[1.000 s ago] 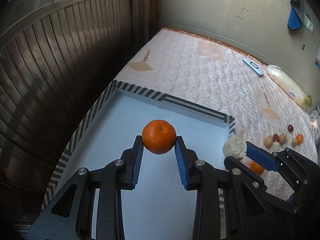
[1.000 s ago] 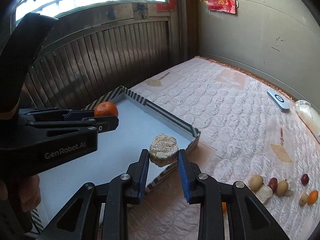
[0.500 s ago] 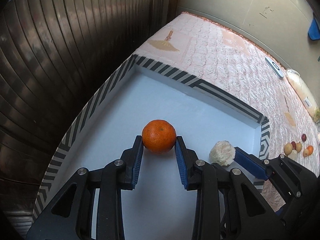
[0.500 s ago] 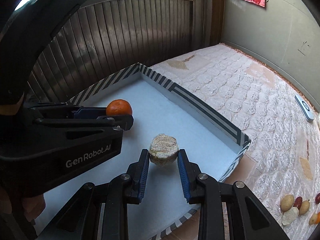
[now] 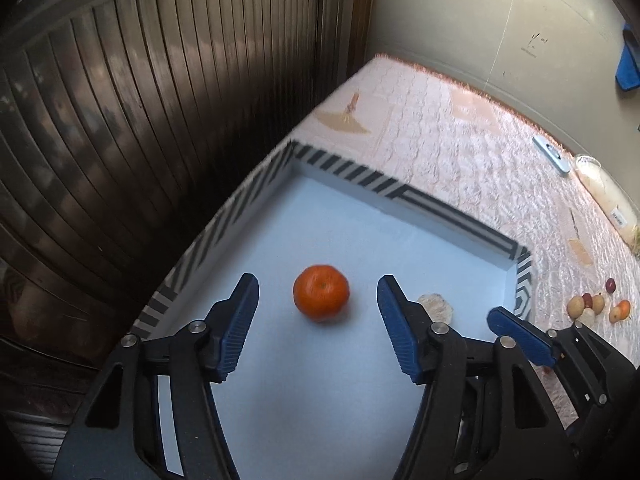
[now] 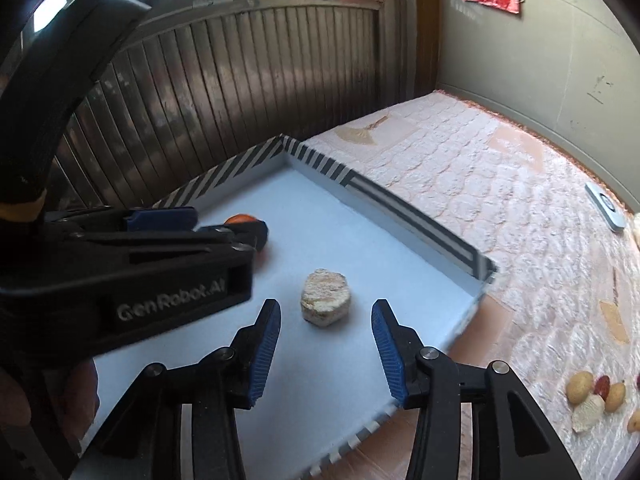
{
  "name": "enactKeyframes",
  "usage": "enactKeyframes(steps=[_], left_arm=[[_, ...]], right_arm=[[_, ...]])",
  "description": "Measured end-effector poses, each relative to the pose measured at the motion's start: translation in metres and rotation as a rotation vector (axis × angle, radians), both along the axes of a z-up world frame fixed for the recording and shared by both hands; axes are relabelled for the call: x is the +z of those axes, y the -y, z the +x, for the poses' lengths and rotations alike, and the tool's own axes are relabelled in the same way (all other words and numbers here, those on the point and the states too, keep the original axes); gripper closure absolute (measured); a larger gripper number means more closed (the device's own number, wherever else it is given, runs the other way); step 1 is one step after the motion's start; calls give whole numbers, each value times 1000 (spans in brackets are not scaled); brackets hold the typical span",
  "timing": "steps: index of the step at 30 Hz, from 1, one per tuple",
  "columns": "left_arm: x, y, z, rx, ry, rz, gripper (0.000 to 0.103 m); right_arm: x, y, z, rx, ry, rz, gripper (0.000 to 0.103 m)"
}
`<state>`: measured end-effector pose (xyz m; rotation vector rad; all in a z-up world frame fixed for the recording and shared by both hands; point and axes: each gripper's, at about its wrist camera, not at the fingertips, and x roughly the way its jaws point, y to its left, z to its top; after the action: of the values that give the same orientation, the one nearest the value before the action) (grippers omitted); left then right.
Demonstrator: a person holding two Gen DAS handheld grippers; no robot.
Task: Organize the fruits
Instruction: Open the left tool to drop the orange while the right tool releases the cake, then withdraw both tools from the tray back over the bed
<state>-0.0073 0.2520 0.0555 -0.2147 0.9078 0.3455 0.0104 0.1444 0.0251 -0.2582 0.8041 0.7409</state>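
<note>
Left hand-held gripper (image 5: 316, 312) apart, round glossy orange (image 5: 321, 294)

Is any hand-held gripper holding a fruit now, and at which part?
Nothing is held. The left hand-held gripper has just opened around the orange; the right hand-held gripper around the pale fruit.

Quilted mattress (image 5: 460, 168); remote (image 5: 552, 155) near wall; slatted wooden door (image 5: 140, 120).

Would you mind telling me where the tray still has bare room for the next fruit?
The far half of the tray, between its striped walls and the orange, is bare. So is the floor right of the pale fruit, toward the corner. The near middle is crowded by both fruits and both grippers.
</note>
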Motion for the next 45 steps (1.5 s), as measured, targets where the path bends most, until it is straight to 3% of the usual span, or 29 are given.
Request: enactKeyframes(steps=[11,18,32,45], left_arm=[[35,56,-25,-93,124,36,41],[39,109,-33,-203,136,26,41],[15,187,-27,-347,77,13,41],[-6,207,-16,-372,32,0,41]], right_arm=[[34,80,-29,-157,97,87,55],[39,140,-42,-283,108,104,54],[15,267,-62,-525,78,42,54],[-1,311,-62,-600,38,56,54]])
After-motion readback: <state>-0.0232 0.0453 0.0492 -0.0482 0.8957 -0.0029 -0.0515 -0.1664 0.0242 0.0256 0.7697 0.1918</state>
